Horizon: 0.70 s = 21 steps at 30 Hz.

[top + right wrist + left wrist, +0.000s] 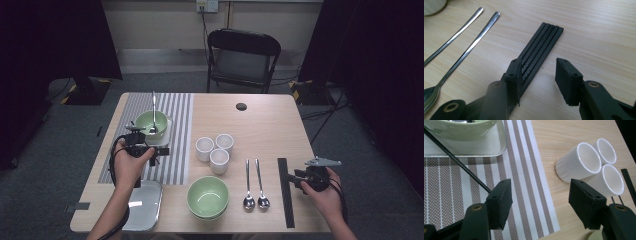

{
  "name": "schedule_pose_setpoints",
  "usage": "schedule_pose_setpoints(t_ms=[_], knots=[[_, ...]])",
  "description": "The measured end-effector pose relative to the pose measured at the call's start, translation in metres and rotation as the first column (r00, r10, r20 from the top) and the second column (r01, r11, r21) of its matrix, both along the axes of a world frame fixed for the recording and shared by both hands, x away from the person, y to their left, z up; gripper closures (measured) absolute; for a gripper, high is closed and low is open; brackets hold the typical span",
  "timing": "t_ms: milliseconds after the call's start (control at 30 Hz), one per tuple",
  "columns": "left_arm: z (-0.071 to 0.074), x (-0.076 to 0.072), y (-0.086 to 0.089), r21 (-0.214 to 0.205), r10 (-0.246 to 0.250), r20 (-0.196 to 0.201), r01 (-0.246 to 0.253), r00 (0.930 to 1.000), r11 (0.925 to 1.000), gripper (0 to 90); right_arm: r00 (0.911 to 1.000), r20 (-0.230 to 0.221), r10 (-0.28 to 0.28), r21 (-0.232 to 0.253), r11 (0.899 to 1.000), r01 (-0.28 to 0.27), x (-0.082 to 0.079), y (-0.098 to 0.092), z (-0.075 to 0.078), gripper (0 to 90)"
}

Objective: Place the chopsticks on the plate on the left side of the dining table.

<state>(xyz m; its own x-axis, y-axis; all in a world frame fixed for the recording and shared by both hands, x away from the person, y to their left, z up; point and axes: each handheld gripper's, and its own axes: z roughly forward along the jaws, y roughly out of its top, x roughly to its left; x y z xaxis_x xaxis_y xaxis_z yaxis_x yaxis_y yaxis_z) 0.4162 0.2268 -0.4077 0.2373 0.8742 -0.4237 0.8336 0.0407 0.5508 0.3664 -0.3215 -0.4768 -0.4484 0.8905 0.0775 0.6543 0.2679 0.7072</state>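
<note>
A: Checking the right tongs (537, 77) first. Gripping anything?

B: Not gripping yet. Standing parted and pressing on nothing, with one jaw overlapping the black sticks (541, 47) and the other over bare table (599, 37) beside them. Probably lining up to pinch the bundle across its long sides.

A: Locating the sticks?

B: Lying flat in a tight row, well to the right of the white cups (215, 149), beyond the two spoons (248, 201). Likely lying bundled like that for taking as one set.

A: Noting the left tongs (540, 202)?

B: Hanging released and empty, just left of the white cups, over the edge of the striped mat (524, 170). Seemingly holding clear of the work, leaving room.

A: Recording risks?

B: Flagging thin sticks lying flush on the table: possibly slipping or splitting apart under an off-centre pinch.
</note>
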Motion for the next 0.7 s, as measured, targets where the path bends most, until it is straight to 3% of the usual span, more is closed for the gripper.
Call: schedule_pose_setpoints(t_ms=[267, 700], knots=[[-0.0008, -0.0014, -0.006, 0.004, -0.013, -0.005, 0.013, 0.9999, 0.9999, 35.4, 0.9998, -0.02, -0.009, -0.013, 1.0, 0.008, 0.0014, 0.0044, -0.0011, 67.1], [-0.0027, -0.0051, -0.0116, 0.014, -0.031, -0.004, 0.031, 0.9995, 0.9994, 35.3, 0.9987, -0.048, -0.016, -0.01, 1.0, 0.015, 0.0037, 0.0055, -0.0043, 71.0]])
